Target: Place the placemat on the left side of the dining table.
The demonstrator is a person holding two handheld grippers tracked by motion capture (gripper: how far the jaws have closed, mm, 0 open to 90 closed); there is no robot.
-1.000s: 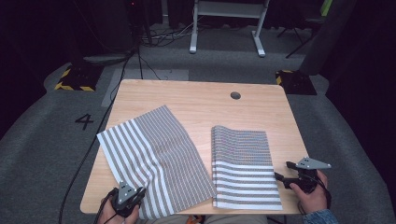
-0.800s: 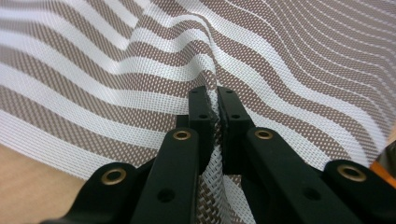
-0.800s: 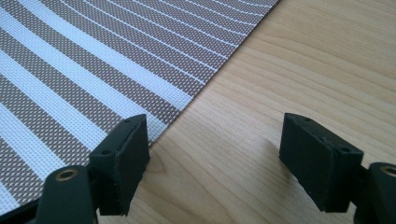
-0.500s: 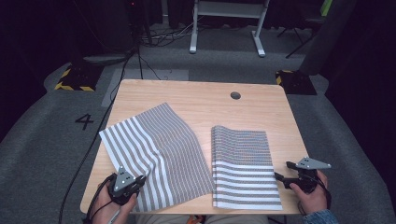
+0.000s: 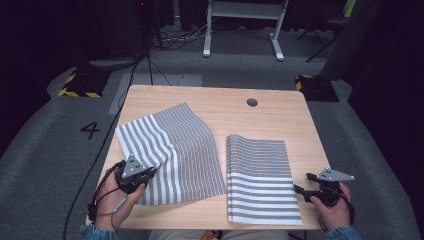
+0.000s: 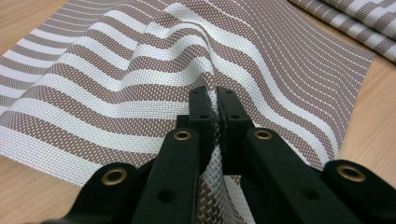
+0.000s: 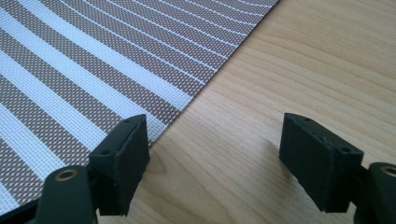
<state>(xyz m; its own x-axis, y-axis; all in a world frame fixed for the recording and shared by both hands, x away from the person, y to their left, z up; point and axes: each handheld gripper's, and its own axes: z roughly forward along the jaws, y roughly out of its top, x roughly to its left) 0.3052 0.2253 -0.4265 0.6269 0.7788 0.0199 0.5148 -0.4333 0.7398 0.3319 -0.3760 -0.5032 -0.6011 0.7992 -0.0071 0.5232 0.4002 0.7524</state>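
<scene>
While our left gripper (image 6: 212, 105) has its jaws pinched tight on the near-left edge of the striped placemat (image 5: 170, 150), that edge puckers up off the counter (image 5: 280, 115) between them, and a ridge runs away from the grip across the weave. Our right gripper (image 7: 212, 158) rests low over bare wood with its jaws wide apart and nothing between them, just beside the edge of the folded placemat (image 5: 260, 180).

Outward from there, the striped placemat lies askew on the left half of the counter, mostly flat, its far corner pointing toward the back edge. The folded placemat sits squarely on the right half, doubled along its far edge, its near edge at the front of the counter.

We judge one mat finished and the second barely begun: its edge is gripped and lifted, but the fold itself is yet to be carried over and laid down.
</scene>
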